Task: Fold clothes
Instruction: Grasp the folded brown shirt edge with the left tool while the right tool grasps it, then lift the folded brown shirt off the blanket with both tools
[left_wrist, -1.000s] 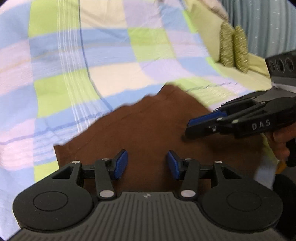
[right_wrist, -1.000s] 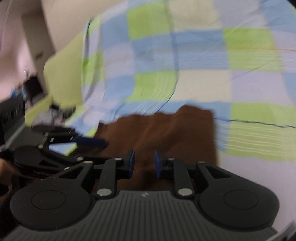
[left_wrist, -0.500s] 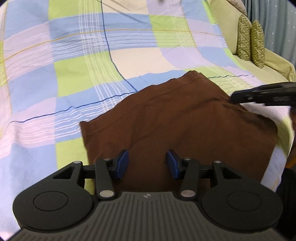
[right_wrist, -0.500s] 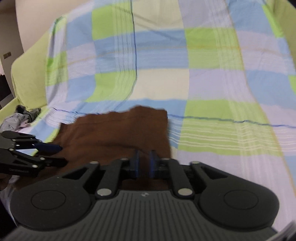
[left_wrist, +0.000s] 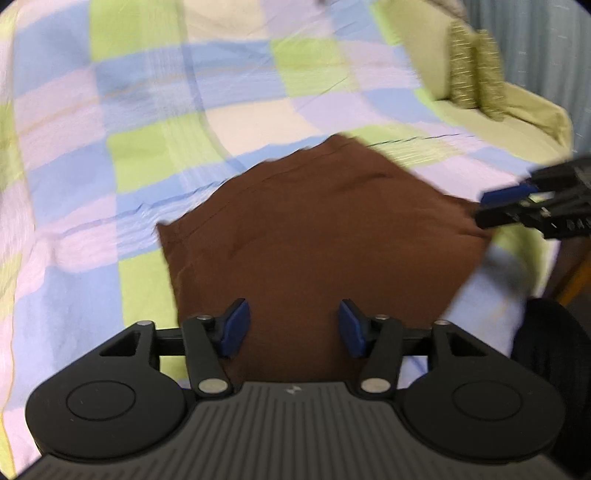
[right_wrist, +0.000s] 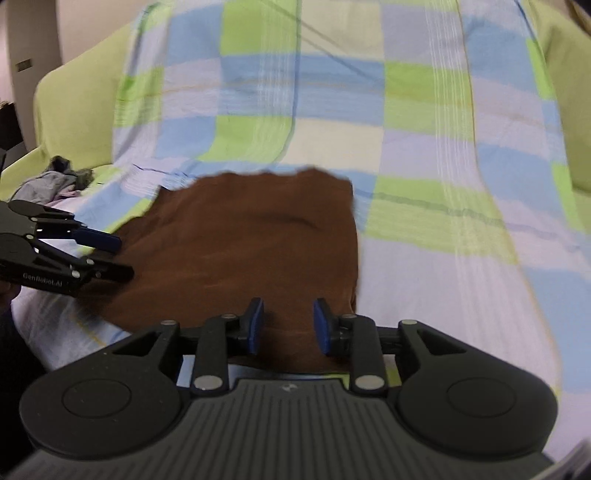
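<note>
- The left gripper (right_wrist: 107, 254) carries pale lettering that reads roughly "GenRobot.AI"; the blur leaves it unsure.
- The brown garment (left_wrist: 325, 236) lies folded flat on the checked bedsheet (left_wrist: 147, 110).
- The left gripper's jaws are opening above the garment's near edge, nothing pinched.
- The right gripper (right_wrist: 288, 326) is also opening over the garment, pads clear of the cloth.
- Two patterned cushions (left_wrist: 476, 70) stand beyond the garment.

Home bedroom or living room: wide soft surface under a blue, green and lilac checked cotton sheet (left_wrist: 155, 122), two green patterned cushions (left_wrist: 476, 70) on yellow-green upholstery, grey-blue curtain (left_wrist: 535, 40), small heap of grey crumpled laundry (right_wrist: 51, 181).
</note>
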